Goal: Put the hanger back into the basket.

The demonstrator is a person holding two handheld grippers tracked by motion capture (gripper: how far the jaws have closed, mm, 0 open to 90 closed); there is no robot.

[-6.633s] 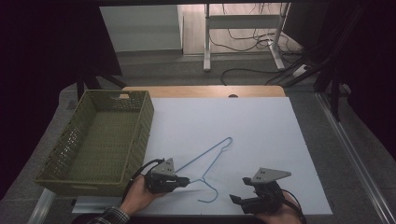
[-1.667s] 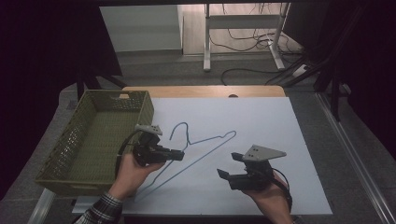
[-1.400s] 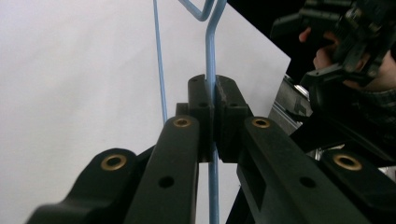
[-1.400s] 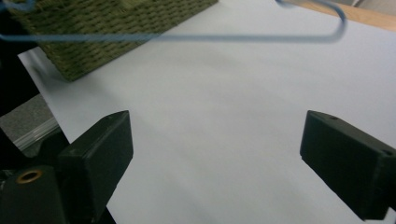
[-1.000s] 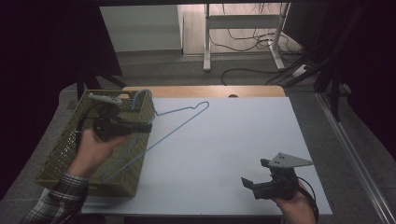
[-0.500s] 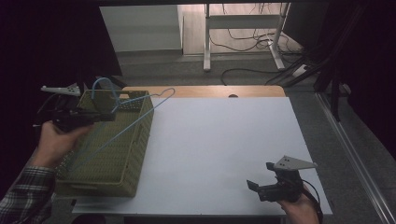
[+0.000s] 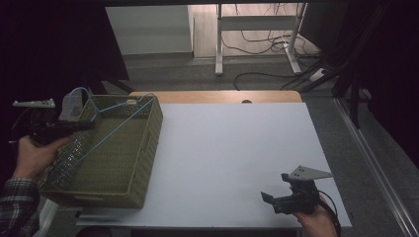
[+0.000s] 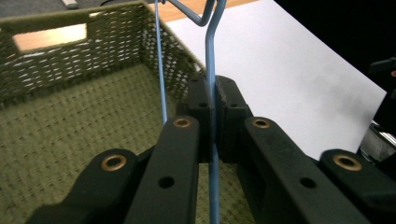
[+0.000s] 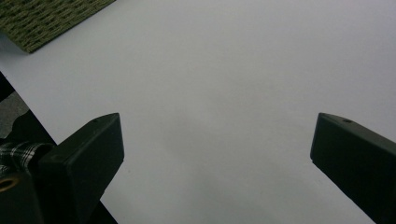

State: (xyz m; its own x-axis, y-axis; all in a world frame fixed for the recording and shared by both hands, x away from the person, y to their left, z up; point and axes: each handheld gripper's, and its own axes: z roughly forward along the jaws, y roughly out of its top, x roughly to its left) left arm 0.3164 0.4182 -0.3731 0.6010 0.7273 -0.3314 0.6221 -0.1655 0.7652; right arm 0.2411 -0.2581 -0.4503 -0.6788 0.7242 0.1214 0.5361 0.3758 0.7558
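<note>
Here the left gripper (image 7: 74, 124) pinches the blue hanger (image 7: 106, 131) inside the basket's (image 7: 143, 163) rim.

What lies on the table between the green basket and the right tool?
Nothing: in the high view the white tabletop is bare from the green basket across to the right tool. The right gripper view agrees.

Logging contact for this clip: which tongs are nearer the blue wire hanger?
Left. The left tongs are clamped on the blue wire hanger over the green woven basket; the right tongs hover open, far across the white table.
</note>
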